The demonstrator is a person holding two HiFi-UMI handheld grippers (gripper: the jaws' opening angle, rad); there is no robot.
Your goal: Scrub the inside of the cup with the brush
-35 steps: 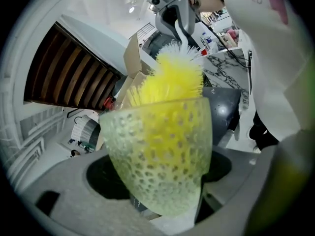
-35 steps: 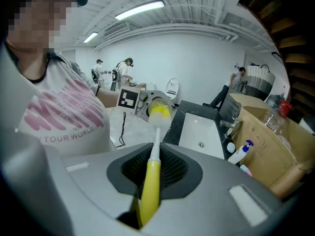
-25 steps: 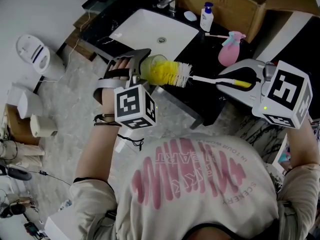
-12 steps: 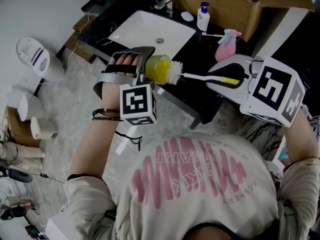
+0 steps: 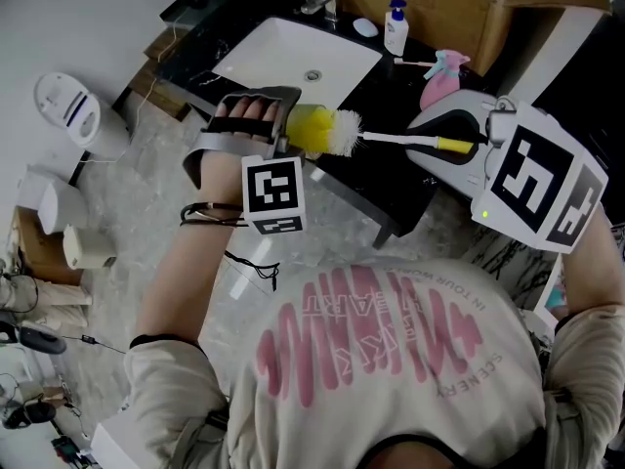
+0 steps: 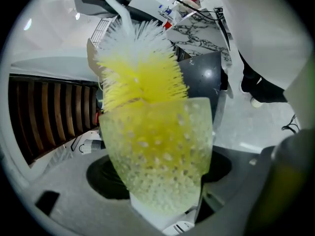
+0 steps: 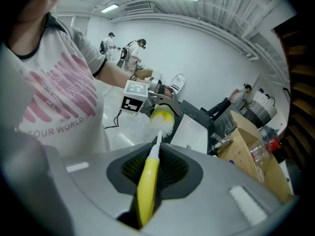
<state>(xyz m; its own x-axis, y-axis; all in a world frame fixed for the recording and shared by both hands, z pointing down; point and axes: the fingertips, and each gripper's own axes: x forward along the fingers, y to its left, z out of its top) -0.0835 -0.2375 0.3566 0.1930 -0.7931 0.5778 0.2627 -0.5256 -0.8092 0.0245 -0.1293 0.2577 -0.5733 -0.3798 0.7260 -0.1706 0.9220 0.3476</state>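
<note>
A clear dimpled cup (image 5: pixel 298 128) lies on its side in my left gripper (image 5: pixel 276 130), which is shut on it. A yellow and white bottle brush (image 5: pixel 334 133) pokes into the cup's mouth, its white tuft just outside the rim. My right gripper (image 5: pixel 457 147) is shut on the brush's yellow handle (image 5: pixel 455 146). The left gripper view shows the cup (image 6: pixel 160 156) between the jaws with the brush (image 6: pixel 138 68) filling its inside. The right gripper view looks along the handle (image 7: pixel 146 183) to the brush (image 7: pixel 162 119) and cup.
A white sink basin (image 5: pixel 298 63) is set in a dark counter (image 5: pixel 386 193) beyond the grippers. A soap bottle (image 5: pixel 395 30) and a pink spray bottle (image 5: pixel 441 81) stand behind it. A cardboard box (image 5: pixel 459 13) sits at the back. White containers (image 5: pixel 68 110) lie on the floor at left.
The brush head has gone deeper into the cup, then drawn back slightly. Both grippers have shifted a little up and to the right in the head view.
</note>
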